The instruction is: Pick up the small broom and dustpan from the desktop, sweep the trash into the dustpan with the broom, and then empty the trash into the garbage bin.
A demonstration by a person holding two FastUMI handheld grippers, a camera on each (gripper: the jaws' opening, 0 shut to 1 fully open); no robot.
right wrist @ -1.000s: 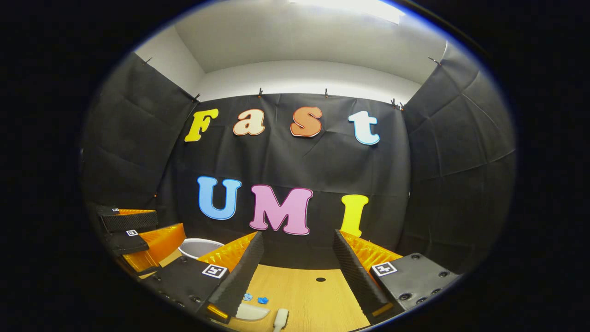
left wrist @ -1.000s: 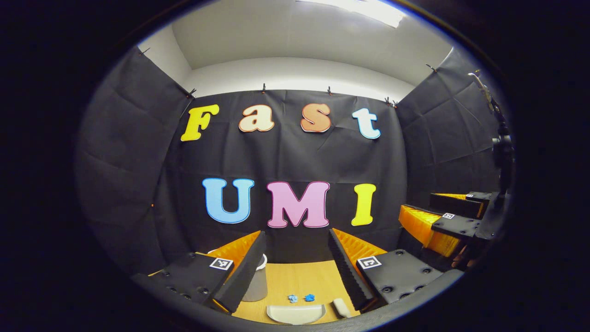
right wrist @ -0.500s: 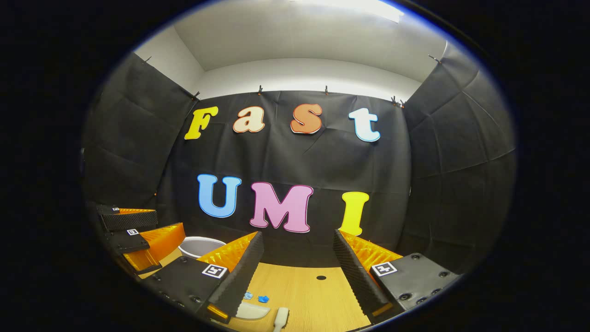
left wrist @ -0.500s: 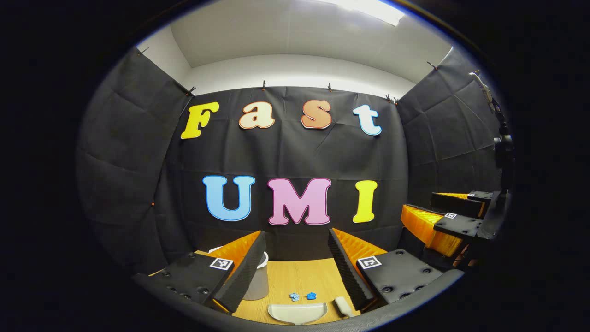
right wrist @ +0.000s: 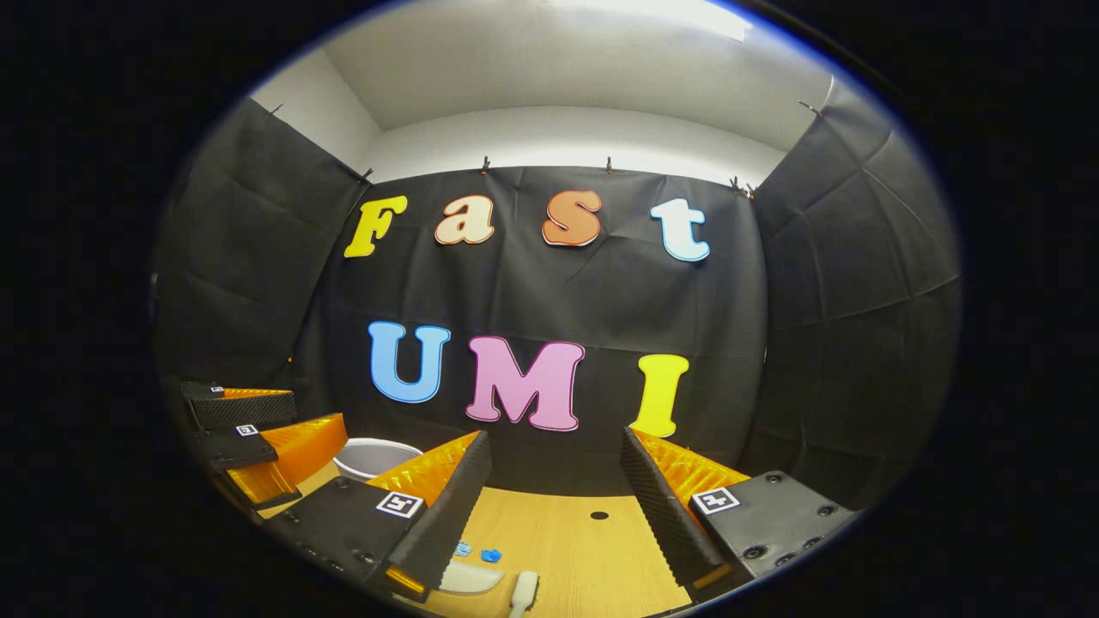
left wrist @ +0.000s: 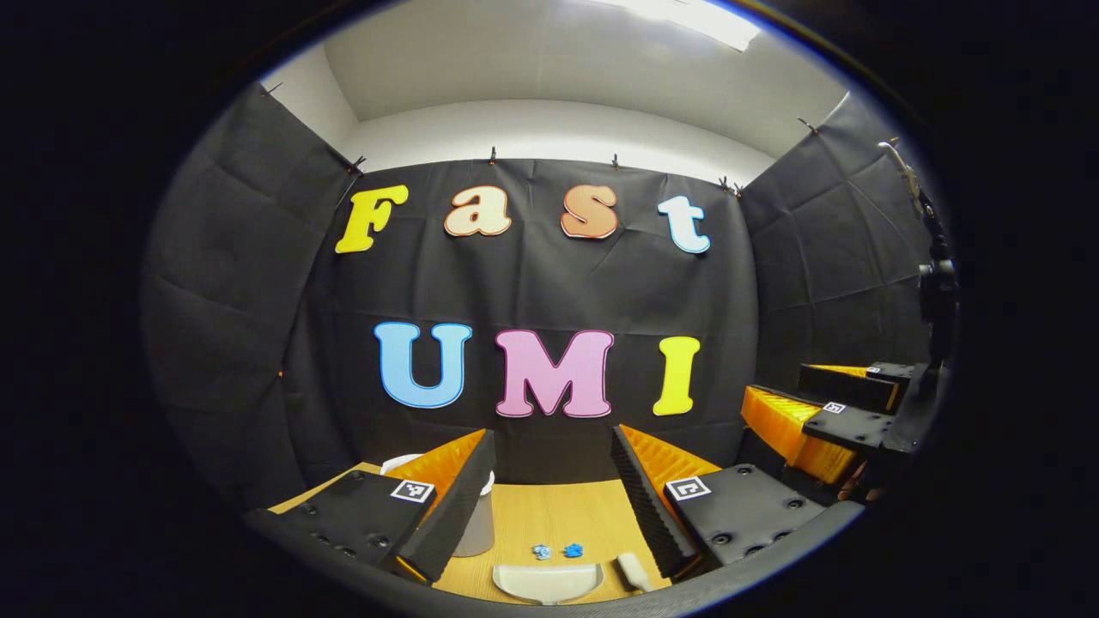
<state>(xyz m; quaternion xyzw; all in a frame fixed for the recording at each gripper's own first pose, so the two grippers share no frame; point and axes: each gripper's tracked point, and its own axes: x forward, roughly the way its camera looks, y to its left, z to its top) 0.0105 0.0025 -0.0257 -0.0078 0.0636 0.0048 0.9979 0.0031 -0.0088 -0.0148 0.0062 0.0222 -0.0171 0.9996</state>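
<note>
The pale grey plastic dustpan [left wrist: 547, 582] lies flat on the light wooden desktop [left wrist: 558, 515], below and between the spread fingers of the left gripper [left wrist: 549, 502], which holds nothing. The small off-white broom [left wrist: 633, 570] lies just to that gripper's right-hand side of the pan, near its right finger. Two small blue crumpled scraps of trash [left wrist: 556, 551] sit just beyond the pan's far edge, close together. The grey cylindrical garbage bin [left wrist: 476, 524] stands past the left finger, partly hidden by it.

In the right gripper view the right gripper [right wrist: 554, 506] is also wide apart and empty; the broom's pale end [right wrist: 522, 592] lies below its gap, the dustpan toward its left finger.

Both tools are low and flat, so a shallow descent could likely push them along the desktop instead of gripping them. A nudged pan could scatter the light scraps. The two grippers hover side by side and may crowd each other when reaching for neighbouring tools.
</note>
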